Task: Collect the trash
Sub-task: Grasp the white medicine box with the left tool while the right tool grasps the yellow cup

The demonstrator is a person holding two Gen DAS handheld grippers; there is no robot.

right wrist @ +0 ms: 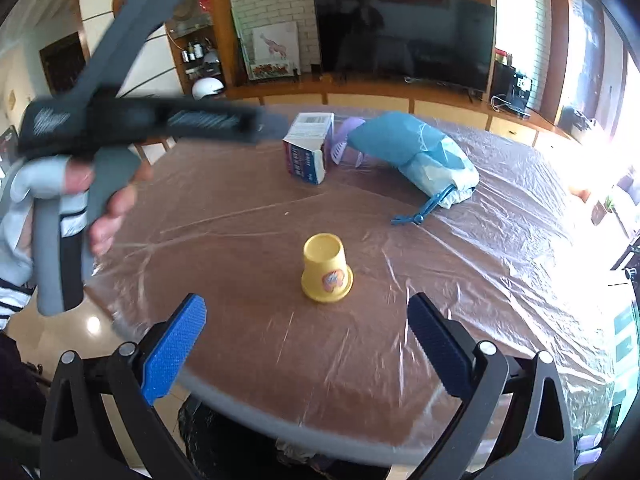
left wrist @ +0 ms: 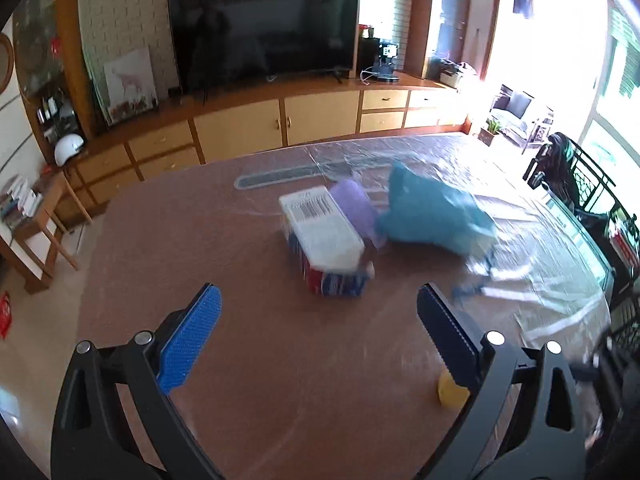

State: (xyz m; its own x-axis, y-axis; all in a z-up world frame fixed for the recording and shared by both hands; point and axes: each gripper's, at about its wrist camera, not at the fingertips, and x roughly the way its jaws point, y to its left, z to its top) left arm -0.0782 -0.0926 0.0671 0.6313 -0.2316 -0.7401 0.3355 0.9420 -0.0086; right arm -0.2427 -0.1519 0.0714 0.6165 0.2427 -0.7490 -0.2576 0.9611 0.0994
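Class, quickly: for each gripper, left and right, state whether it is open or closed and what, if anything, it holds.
Left gripper: open, holding nothing.
Right gripper: open, holding nothing; the upside-down yellow plastic cup stands untouched ahead.

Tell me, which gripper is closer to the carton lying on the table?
Left. The left gripper hangs open just short of the carton; the right gripper is open farther back, with the yellow cup between.

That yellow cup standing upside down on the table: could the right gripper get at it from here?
Probably yes. The yellow cup stands alone ahead of the open right gripper, with nothing between them.
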